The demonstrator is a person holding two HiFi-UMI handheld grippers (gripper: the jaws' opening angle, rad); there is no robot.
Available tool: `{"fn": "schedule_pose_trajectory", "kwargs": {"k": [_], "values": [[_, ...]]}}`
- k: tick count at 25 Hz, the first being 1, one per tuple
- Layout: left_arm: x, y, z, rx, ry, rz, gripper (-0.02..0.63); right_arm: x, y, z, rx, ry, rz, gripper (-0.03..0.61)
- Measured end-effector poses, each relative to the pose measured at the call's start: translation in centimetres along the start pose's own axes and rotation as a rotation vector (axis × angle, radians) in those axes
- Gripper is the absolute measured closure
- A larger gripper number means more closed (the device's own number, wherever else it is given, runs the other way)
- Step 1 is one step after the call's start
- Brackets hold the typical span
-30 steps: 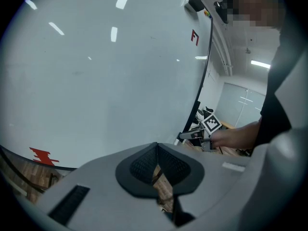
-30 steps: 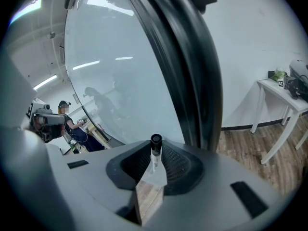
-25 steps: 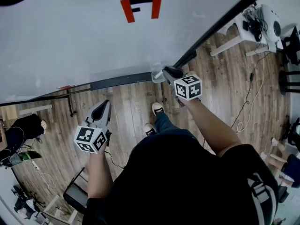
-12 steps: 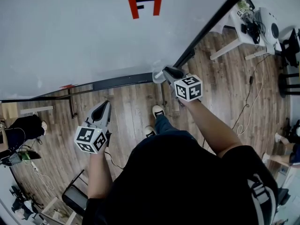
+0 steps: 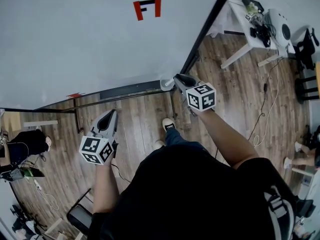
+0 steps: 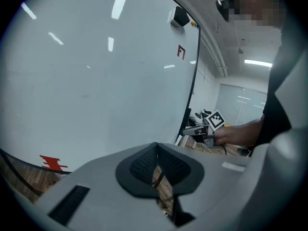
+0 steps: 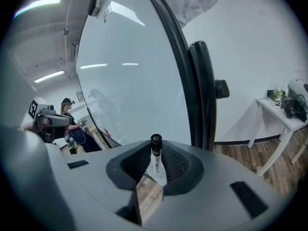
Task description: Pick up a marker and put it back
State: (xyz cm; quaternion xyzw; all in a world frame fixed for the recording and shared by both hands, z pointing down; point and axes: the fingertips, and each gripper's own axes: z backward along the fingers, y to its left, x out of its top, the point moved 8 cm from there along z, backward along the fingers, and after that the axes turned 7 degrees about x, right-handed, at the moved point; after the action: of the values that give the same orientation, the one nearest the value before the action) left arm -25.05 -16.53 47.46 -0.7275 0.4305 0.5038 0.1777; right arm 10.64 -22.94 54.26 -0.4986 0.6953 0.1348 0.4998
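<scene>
A marker (image 7: 156, 159) with a white body and black cap stands upright between the pads of my right gripper (image 7: 156, 161), which is shut on it. In the head view the right gripper (image 5: 176, 79) is at the lower right corner of the whiteboard (image 5: 75, 44), beside a small pale holder (image 5: 166, 83); the marker itself is hidden there. My left gripper (image 5: 111, 115) hangs lower and to the left over the wooden floor. Its pads (image 6: 144, 163) meet with nothing between them.
The whiteboard's black frame (image 7: 175, 57) runs just ahead of the right gripper, and its lower rail (image 5: 130, 90) lies between the two grippers. A white table (image 5: 255, 24) with devices stands at the right, cables (image 5: 262, 119) trail on the floor, and a chair (image 5: 80, 216) is behind at the left.
Both grippers have risen a little and the head view has swung slightly. The right gripper still holds the marker and the left stays shut.
</scene>
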Motion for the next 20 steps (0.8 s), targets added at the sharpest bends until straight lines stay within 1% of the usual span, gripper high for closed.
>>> {"fn": "schedule_pose_trajectory", "kwargs": {"k": [8,20], "values": [[-0.1,-0.8,1.5,-0.009,-0.020,-0.013,0.600,0.0,1.0,3.0,-0.026,-0.028,0.003,0.517],[0.1,-2.7,3.0,-0.027,-0.042,-0.036,0.600,-0.3,2.1,7.2,-0.054,-0.099,-0.006,0.517]]}}
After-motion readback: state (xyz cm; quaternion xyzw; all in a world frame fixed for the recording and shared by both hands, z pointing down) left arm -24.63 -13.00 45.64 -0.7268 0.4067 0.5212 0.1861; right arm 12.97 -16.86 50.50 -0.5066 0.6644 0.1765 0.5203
